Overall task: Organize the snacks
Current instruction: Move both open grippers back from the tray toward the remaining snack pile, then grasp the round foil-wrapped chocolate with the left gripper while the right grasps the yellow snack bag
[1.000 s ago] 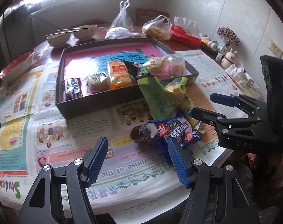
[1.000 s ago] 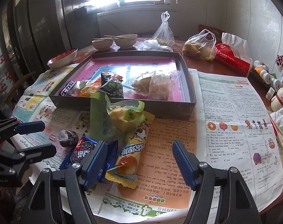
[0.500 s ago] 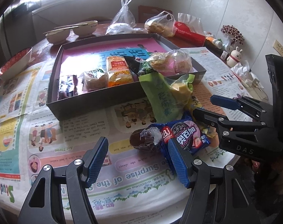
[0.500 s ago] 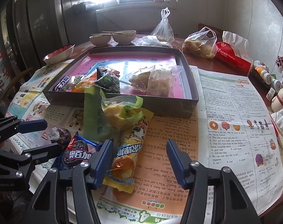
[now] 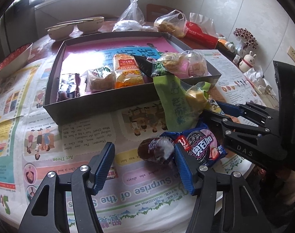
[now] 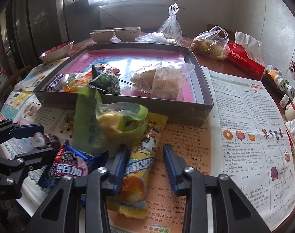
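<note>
Yellow snack packet (image 6: 136, 176) lengthwise between closing right gripper (image 6: 145, 169) fingers, left gripper (image 5: 144, 171) open.

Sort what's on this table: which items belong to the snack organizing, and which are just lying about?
Job:
box tray
yellow snack pack between the closing right gripper's jaws
dark wrapped candy at the left gripper
blue cookie pack
green bag

Lying about:
bowls
red tissue pack
rabbit figurine
newspaper
</note>
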`<state>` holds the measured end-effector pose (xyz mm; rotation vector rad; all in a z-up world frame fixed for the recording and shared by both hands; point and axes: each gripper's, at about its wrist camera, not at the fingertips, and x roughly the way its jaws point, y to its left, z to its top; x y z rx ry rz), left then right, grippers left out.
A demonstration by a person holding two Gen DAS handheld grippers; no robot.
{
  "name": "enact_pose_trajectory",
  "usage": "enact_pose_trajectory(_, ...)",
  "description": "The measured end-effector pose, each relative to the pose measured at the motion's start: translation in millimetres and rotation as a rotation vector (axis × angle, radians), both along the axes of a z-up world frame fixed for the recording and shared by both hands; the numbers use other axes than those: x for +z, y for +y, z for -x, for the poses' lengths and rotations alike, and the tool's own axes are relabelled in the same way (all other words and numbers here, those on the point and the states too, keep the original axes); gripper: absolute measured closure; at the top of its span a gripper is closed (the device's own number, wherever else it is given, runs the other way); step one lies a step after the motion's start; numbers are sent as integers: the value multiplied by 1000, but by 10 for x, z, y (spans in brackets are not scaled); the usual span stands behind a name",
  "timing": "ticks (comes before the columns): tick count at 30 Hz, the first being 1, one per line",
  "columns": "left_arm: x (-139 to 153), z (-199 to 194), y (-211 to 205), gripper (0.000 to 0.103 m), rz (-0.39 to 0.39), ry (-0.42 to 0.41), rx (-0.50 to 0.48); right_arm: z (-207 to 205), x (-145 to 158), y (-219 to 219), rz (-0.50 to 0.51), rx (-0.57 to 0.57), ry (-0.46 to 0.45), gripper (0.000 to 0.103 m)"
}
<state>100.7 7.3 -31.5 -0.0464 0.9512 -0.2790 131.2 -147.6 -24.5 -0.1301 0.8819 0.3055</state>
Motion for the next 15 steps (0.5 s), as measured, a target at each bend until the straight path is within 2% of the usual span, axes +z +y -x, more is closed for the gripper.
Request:
enact_pose_trajectory(7,-19,-45,-3,44,12,-1,-3,-63,-6,-112,-5,-24,-16,82)
enact_pose_trajectory(9,-19,-46,-12,48,-1,-4,1,-59,3,-154,-9,-33,-18,83)
enact_pose_trajectory(11,-20,-54,-18,58,-20,-8,6,-60,18,-203,-17,-43,-18,84)
enact_pose_trajectory(12,-20,-55,-19,60,-27,-11,7,-55,24,-219,-22,-46,-18,84)
enact_pose_trajectory(15,-21,-57,6,68,-20,-8,10,-58,49,-274,-35,-58,-18,84)
